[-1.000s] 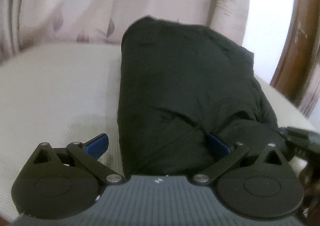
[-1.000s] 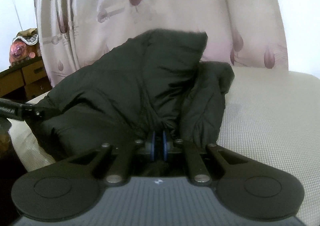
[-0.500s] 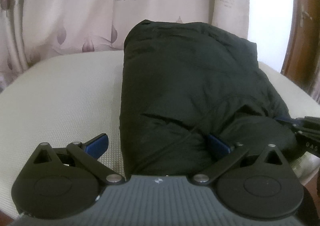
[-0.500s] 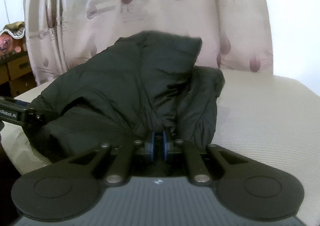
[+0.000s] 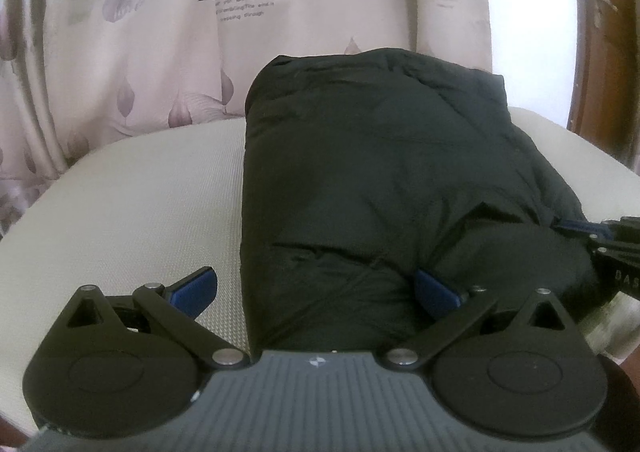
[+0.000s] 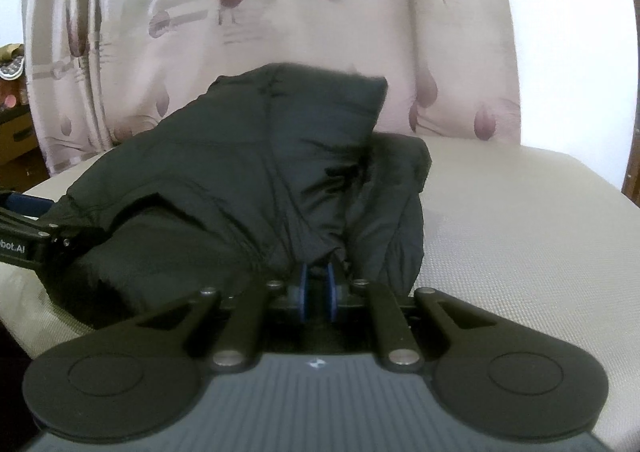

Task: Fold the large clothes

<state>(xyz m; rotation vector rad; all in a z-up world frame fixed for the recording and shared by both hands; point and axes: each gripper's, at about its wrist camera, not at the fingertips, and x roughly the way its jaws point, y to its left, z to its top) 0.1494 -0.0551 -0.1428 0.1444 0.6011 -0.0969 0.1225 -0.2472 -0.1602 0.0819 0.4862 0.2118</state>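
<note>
A black padded jacket (image 5: pixel 372 187) lies folded in a thick bundle on a cream table (image 5: pixel 132 203). My left gripper (image 5: pixel 316 288) is open, its blue fingers set wide on either side of the bundle's near left corner. My right gripper (image 6: pixel 316 280) is shut on a pinch of the jacket (image 6: pixel 272 171) at its near edge, and the cloth bunches up from the pads. The right gripper also shows at the right edge of the left wrist view (image 5: pixel 616 244). The left gripper shows at the left edge of the right wrist view (image 6: pixel 24 232).
A pale curtain (image 5: pixel 240 11) with leaf prints hangs right behind the table. A brown wooden frame (image 5: pixel 600 31) stands at the far right. A wooden cabinet (image 6: pixel 12 139) stands to the left. Bare table surface (image 6: pixel 520 232) stretches right of the jacket.
Both views have drawn back and tilted up a little, so the bundle sits lower in frame. The left gripper stays open and the right stays shut on the jacket.
</note>
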